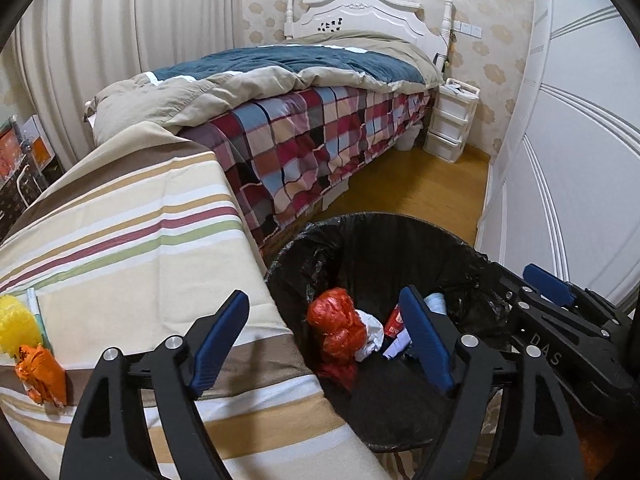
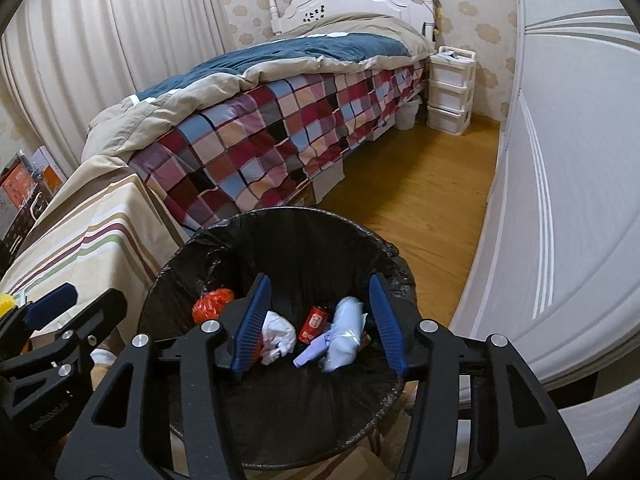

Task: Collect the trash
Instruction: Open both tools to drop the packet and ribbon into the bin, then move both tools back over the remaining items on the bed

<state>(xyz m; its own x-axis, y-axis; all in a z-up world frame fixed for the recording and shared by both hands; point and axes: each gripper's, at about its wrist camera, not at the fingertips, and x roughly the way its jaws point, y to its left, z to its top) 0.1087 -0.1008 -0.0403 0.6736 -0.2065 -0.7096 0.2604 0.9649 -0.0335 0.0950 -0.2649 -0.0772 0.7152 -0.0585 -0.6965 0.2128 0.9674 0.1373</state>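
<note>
Now both grippers hang over the black trash bin (image 2: 280, 216). The left gripper (image 1: 324, 340) is wide open and holds nothing. The right gripper (image 2: 320, 324) is partly open and holds nothing too. Down in the bin lie a red bag (image 1: 338, 328), white paper (image 2: 278, 336) and a blue wad (image 2: 344, 332). An orange wrapper (image 1: 42, 374) lies on the striped cloth (image 1: 140, 240) beside the bin.

A single bed with a white carved wooden headboard (image 1: 360, 10) stands against a beige wall papered with pale flower shapes (image 1: 264, 4). A patchwork checked bedspread in red, blue and pink (image 2: 280, 124) hangs down its side, under a rumpled teal and tan duvet (image 1: 288, 64). Cream pleated curtains (image 2: 100, 52) cover the left wall. A white plastic three-drawer unit (image 2: 450, 88) sits by the headboard on the warm yellow-brown wooden floor (image 2: 420, 196). White panelled wardrobe doors (image 1: 580, 140) line the right side.
</note>
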